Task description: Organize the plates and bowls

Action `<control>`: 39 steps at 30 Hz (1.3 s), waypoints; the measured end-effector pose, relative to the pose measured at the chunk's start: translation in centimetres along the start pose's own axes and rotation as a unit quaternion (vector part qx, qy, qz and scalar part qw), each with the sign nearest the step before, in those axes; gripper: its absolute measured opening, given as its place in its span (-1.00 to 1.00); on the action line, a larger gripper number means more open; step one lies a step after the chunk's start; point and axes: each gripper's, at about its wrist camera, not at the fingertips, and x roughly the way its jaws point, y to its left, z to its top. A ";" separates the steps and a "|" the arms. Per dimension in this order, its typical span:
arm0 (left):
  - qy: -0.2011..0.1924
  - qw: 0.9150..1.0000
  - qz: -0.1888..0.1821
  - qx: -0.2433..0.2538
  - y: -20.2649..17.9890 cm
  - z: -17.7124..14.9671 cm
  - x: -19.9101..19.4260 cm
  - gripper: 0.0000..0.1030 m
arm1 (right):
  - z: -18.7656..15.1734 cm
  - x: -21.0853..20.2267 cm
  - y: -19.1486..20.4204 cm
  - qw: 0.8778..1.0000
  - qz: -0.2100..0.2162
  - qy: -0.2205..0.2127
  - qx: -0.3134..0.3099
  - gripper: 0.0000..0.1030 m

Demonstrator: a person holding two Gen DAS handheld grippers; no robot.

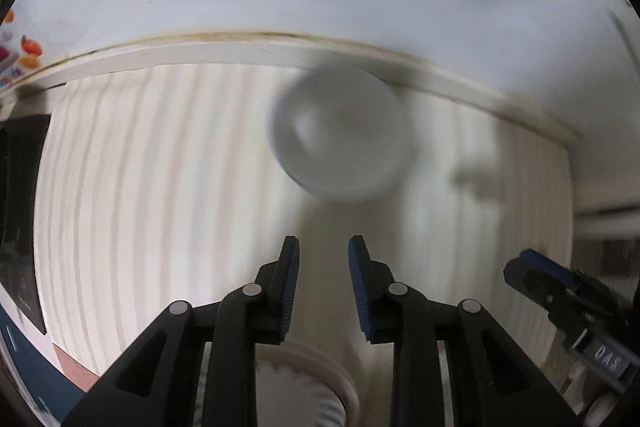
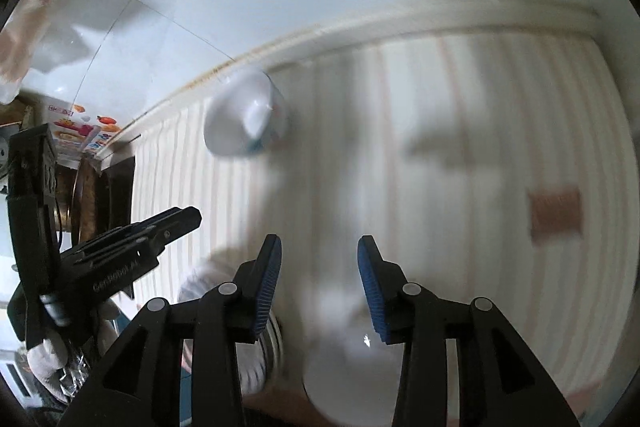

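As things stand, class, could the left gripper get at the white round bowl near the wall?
Probably yes: the left gripper is empty, jaws apart, and only bare striped tabletop separates it from the white round bowl.

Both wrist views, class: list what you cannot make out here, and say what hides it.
- Left wrist view: white bowl is smeared by motion blur; contents unreadable.
- Left wrist view: plate sits mostly behind the left gripper.
- Right wrist view: brown patch on the striped cloth is too blurred to identify.
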 end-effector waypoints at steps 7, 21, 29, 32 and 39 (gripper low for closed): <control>0.013 0.999 0.022 -0.036 3.2 5.8 4.2 -0.55 | 7.7 7.1 3.7 0.999 -0.015 0.011 -0.029 -0.17; 0.037 0.999 -0.009 -0.025 3.6 6.7 9.7 -0.68 | 10.8 13.8 4.3 0.998 -0.051 0.041 -0.020 -0.71; 0.026 1.000 -0.011 -0.003 3.8 5.6 9.1 -0.71 | 10.8 14.3 4.9 0.996 -0.075 0.040 -0.029 -0.78; 0.022 1.000 -0.013 -0.004 3.9 5.5 8.7 -0.71 | 10.9 14.4 5.2 0.996 -0.077 0.041 -0.030 -0.79; 0.013 1.000 -0.011 0.003 2.9 5.4 7.8 -0.71 | 10.7 14.5 5.5 0.995 -0.080 0.046 -0.030 -0.79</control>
